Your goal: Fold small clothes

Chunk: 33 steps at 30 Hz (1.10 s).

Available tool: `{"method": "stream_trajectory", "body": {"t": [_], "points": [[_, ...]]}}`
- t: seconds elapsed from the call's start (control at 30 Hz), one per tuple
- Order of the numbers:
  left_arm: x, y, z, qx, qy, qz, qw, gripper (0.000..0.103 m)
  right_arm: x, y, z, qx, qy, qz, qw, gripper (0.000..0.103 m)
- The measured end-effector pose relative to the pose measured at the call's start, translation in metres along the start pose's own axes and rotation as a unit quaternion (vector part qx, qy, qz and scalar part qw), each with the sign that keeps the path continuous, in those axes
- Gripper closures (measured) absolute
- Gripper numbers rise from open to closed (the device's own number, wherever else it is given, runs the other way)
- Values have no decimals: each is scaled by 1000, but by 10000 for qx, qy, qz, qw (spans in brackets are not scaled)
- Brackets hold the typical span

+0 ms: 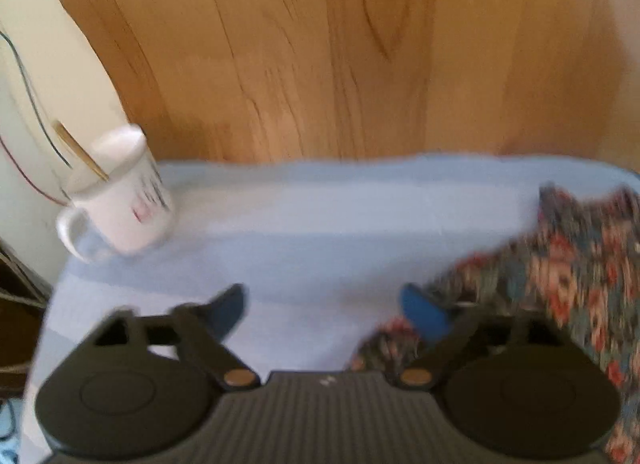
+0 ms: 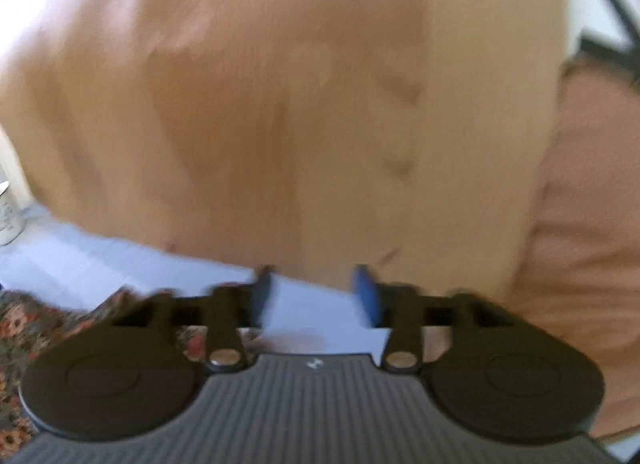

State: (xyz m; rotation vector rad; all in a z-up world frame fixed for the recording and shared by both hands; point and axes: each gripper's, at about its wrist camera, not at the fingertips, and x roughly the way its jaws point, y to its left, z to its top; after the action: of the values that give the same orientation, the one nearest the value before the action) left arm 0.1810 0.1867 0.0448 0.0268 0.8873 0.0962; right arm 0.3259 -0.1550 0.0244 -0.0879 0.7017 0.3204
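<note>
A dark floral garment [image 1: 560,276] lies crumpled at the right of a pale blue cloth [image 1: 304,216] spread on the wooden table. My left gripper [image 1: 326,304] stands open wide over the blue cloth. Its right finger sits at the garment's edge, with nothing between the pads. In the right wrist view the same floral garment [image 2: 32,324] shows at the lower left. My right gripper [image 2: 316,292] is open over the blue cloth's [image 2: 120,272] far edge, with nothing in it. Both views are blurred.
A white mug [image 1: 120,200] with a gold spoon stands on the blue cloth's far left corner. Bare wooden table [image 1: 320,56] stretches beyond the cloth. A peach-coloured fabric [image 2: 592,232] lies at the right of the right wrist view.
</note>
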Motion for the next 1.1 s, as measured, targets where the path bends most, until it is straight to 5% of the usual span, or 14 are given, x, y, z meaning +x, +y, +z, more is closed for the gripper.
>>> {"method": "stream_trajectory", "body": {"t": [0.13, 0.2, 0.27, 0.3, 0.33, 0.47, 0.63, 0.77, 0.8, 0.87, 0.97, 1.1], "points": [[7, 7, -17, -497, 321, -562, 9967, 1, 24, 33, -28, 14, 581, 437, 9974, 36], [11, 14, -26, -741, 383, -780, 9935, 7, 40, 49, -38, -367, 858, 190, 9955, 31], [5, 0, -34, -475, 101, -414, 9980, 45, 55, 53, -51, -502, 1156, -67, 9920, 45], [1, -4, -35, -398, 12, -450, 9982, 80, 52, 55, -55, -401, 1053, -103, 9936, 52], [-4, -5, -33, -451, 12, -621, 9971, 90, 48, 58, -57, -414, 1007, -161, 9939, 79], [-11, -20, -18, -327, -385, 59, 9987, 94, 25, 58, -49, -78, 456, -463, 9979, 86], [-30, -2, 36, -1042, -940, 121, 9900, 96, 0, 66, -6, 15, -311, -604, 9977, 86], [-16, -2, 53, -1099, -895, 650, 9878, 96, 9, 85, -17, -238, -637, -562, 9961, 84], [-6, -3, 50, -1064, -802, 879, 9872, 96, 18, 89, -28, -295, -585, -558, 9963, 82], [17, 2, 38, -952, -495, 1229, 9866, 96, 44, 94, -56, -331, -113, -725, 9968, 60], [47, 10, 18, -862, -6, 1332, 9873, 88, 53, 88, -82, -432, 376, -675, 9961, 57], [33, 11, 11, -634, -236, 1487, 9866, 70, -11, 60, -86, -231, -156, -376, 9989, 42]]}}
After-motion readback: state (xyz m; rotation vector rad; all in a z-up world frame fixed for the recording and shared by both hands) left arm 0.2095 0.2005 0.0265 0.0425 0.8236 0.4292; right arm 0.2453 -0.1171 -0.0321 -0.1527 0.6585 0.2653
